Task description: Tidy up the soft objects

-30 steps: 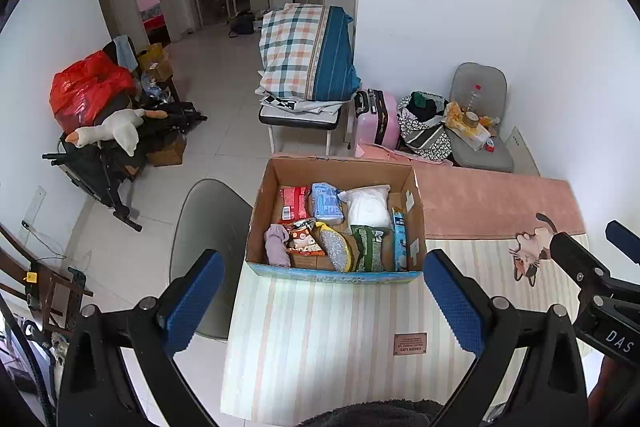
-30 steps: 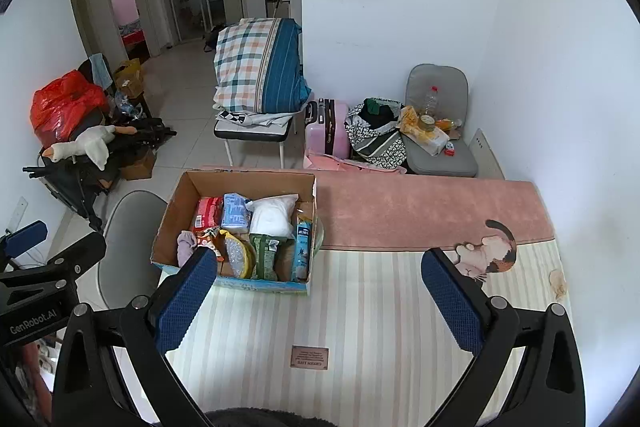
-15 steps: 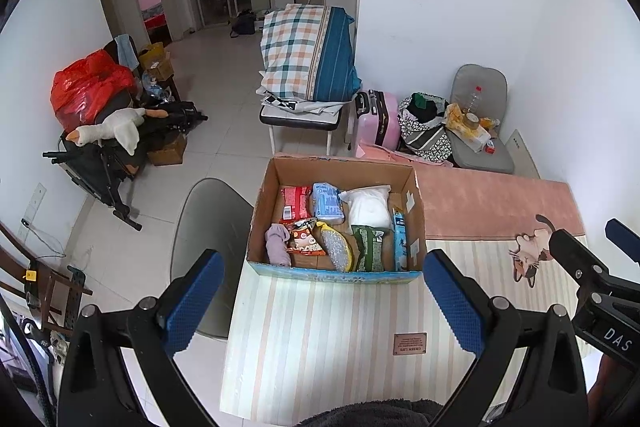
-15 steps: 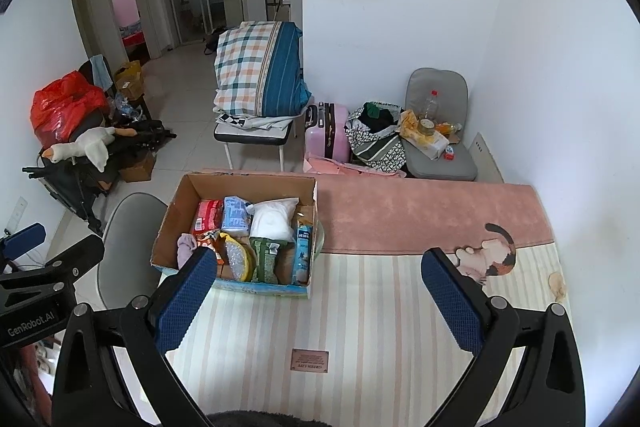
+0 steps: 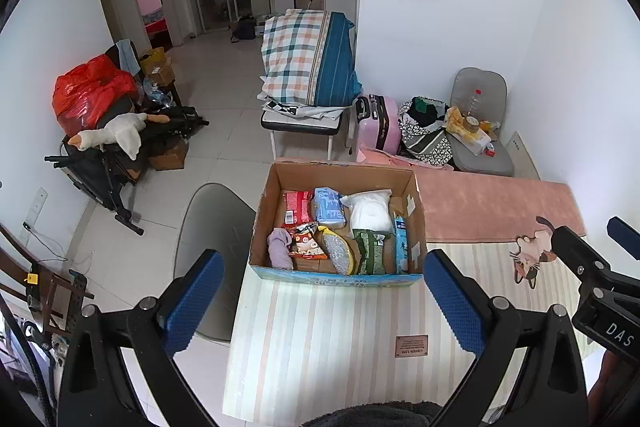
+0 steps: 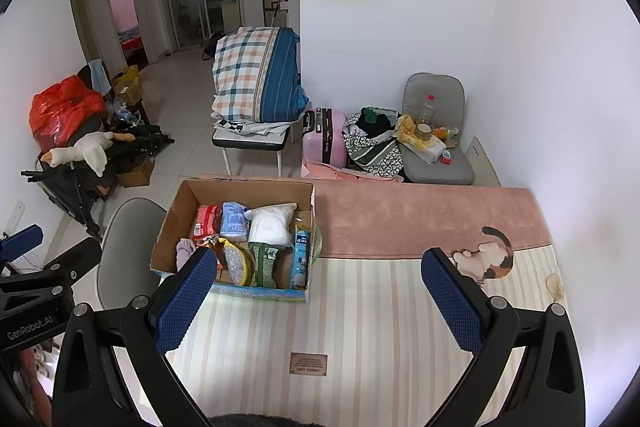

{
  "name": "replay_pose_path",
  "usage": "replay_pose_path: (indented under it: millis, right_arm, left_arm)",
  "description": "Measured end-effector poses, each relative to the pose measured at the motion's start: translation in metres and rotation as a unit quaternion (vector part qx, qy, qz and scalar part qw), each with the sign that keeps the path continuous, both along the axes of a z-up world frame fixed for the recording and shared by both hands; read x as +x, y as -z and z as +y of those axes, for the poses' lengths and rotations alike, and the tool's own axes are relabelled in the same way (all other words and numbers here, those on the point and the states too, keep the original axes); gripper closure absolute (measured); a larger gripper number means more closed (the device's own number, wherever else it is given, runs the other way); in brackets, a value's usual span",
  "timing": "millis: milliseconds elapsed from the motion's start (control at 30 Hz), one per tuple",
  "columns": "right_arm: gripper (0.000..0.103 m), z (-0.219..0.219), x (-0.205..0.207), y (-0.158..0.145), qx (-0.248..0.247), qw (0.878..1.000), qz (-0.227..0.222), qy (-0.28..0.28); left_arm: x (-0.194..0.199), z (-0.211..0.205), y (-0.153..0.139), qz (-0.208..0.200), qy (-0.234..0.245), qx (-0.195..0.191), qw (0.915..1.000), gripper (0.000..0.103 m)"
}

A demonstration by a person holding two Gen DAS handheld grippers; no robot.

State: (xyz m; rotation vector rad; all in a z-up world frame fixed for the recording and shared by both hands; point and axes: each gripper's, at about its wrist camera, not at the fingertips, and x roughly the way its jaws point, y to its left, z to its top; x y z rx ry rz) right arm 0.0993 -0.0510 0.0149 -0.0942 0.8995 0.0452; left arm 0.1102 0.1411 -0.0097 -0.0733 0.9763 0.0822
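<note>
An open cardboard box (image 5: pixel 416 223) stands on a striped mat (image 5: pixel 320 339) at the table's left edge. It holds soft packs: a red pack (image 5: pixel 297 203), a blue pack (image 5: pixel 327 202), a white bag (image 5: pixel 370 211), a lilac cloth (image 5: pixel 279 247), a yellow sponge (image 5: pixel 338 254) and a green pack (image 5: pixel 372 247). The box also shows in the right wrist view (image 6: pixel 168 223). My left gripper (image 5: pixel 322 301) is open and empty, held high in front of the box. My right gripper (image 6: pixel 316 301) is open and empty, to the right of the box.
A pink mat (image 6: pixel 420 219) lies behind the striped one, with a cat figure (image 6: pixel 486 259) at the right. A grey chair (image 5: pixel 212 227) stands left of the table. Beyond are a bench with a plaid quilt (image 5: pixel 308 59), a pink suitcase (image 5: pixel 378 127) and a cluttered seat (image 5: pixel 476 143).
Both grippers have drifted very slightly; the box and its contents have not moved.
</note>
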Motion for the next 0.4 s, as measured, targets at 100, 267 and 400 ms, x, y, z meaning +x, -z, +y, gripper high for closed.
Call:
replay_pose_path:
  millis: [100,267,400]
  right_arm:
    - [0.0,0.0001,-0.0005,-0.0006,-0.001,1.0,0.0,0.0]
    - [0.0,-0.0002,-0.0005,-0.0008,0.0,1.0,0.0,0.001]
    - [0.0,-0.0006,-0.0008,-0.0012,-0.001,1.0,-0.002,0.002]
  left_arm:
    - [0.0009,0.0004,-0.0004,0.0,0.001,0.001,1.0,0.001]
    - [-0.0009,-0.0007,0.0005,0.0,-0.001,0.001,1.0,0.001]
    - [-0.0003,0.0006,-0.0018,-0.002,-0.001,0.002,1.0,0.001]
